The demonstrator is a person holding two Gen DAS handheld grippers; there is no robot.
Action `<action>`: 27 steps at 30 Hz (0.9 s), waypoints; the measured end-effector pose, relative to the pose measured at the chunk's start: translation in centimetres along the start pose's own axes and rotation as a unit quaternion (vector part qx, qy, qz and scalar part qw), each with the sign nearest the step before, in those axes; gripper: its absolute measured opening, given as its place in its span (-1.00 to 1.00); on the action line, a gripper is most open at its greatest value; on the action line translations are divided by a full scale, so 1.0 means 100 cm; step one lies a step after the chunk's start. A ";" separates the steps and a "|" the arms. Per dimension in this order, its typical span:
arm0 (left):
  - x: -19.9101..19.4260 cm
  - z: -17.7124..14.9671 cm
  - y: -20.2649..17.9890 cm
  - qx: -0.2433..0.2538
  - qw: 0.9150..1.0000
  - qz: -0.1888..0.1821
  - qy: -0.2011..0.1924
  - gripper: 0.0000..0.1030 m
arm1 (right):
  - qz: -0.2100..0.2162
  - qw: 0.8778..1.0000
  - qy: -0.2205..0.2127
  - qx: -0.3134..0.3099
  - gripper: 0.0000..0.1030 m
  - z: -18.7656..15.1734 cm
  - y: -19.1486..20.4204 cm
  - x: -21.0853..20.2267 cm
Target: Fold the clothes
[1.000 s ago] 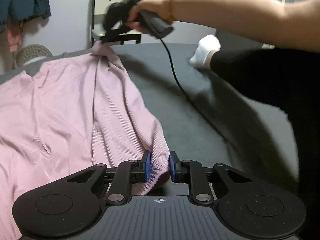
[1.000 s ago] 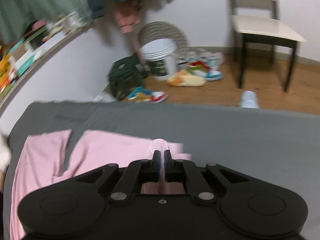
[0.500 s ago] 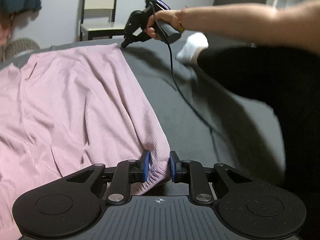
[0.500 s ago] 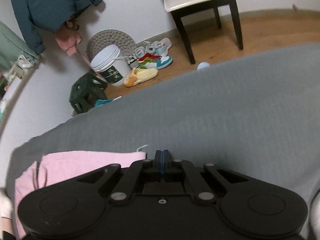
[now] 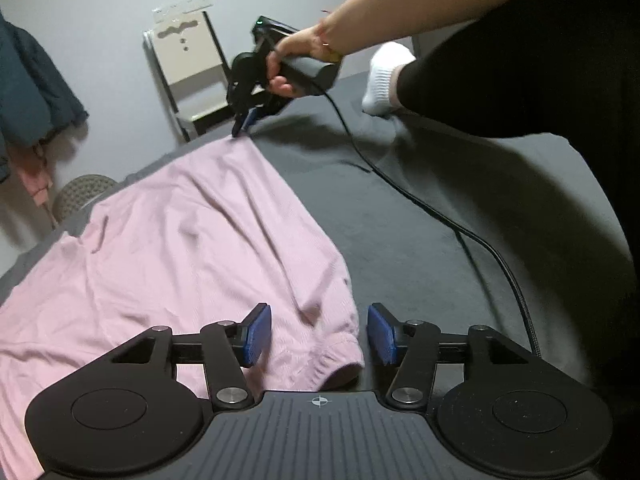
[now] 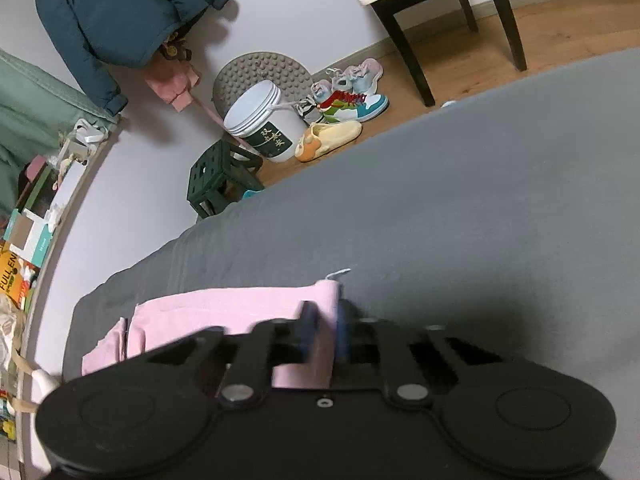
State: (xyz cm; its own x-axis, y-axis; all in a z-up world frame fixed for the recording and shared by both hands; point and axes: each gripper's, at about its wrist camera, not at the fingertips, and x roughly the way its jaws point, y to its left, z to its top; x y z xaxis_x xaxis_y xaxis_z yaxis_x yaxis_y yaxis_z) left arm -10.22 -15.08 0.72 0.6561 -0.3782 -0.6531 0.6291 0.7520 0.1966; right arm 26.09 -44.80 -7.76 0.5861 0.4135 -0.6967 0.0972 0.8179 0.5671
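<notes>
While a pink ribbed garment [image 5: 192,248] lies spread flat on a dark grey bed [image 5: 400,220], its gathered cuff [image 5: 320,360] is seen between the spread blue pads of the left gripper [image 5: 319,336], untouched by either. At 12 o'clock in the left wrist view, the right gripper [image 5: 244,120] is held tilted downward by a hand [image 5: 292,64], with a black cable [image 5: 440,216] trailing across the bed. In its own view the right gripper [image 6: 323,332] appears blurred, jaws parted around a pink corner. A chair [image 5: 192,72] stands beyond.
</notes>
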 end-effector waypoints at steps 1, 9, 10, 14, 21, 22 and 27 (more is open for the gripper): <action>0.003 0.000 0.002 -0.017 1.000 -0.021 0.008 0.04 | 0.002 1.000 -0.001 0.000 -0.89 0.000 0.001 0.000; -0.005 -0.006 0.043 -0.163 0.985 -0.055 -0.002 -0.67 | 0.026 0.999 -0.021 0.000 -0.90 0.002 0.024 -0.007; -0.010 -0.008 0.049 -0.182 0.982 -0.055 -0.010 -0.67 | 0.030 0.999 -0.026 -0.001 -0.90 0.004 0.032 -0.009; -0.034 -0.015 0.075 -0.240 0.968 -0.055 -0.038 -0.67 | 0.041 0.998 -0.035 -0.023 -0.90 0.003 0.077 -0.010; -0.078 -0.047 0.126 -0.327 0.941 -0.032 -0.077 -0.67 | 0.082 0.992 -0.032 -0.093 -0.90 -0.018 0.194 0.003; -0.084 -0.055 0.134 -0.346 0.935 -0.027 -0.081 -0.67 | 0.085 0.991 -0.028 -0.102 -0.90 -0.022 0.212 0.010; -0.102 -0.105 0.162 -0.438 0.895 0.006 -0.086 -0.66 | 0.086 0.988 0.002 -0.129 -0.90 -0.046 0.300 0.050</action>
State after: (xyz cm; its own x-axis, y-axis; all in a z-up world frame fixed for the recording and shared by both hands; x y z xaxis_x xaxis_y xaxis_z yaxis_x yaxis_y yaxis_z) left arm -11.12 6.69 2.89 0.7627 -0.3876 -0.5178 0.1031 0.8632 -0.4942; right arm 28.24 -16.33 3.71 0.5733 0.5566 -0.6013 -0.2117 0.8096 0.5475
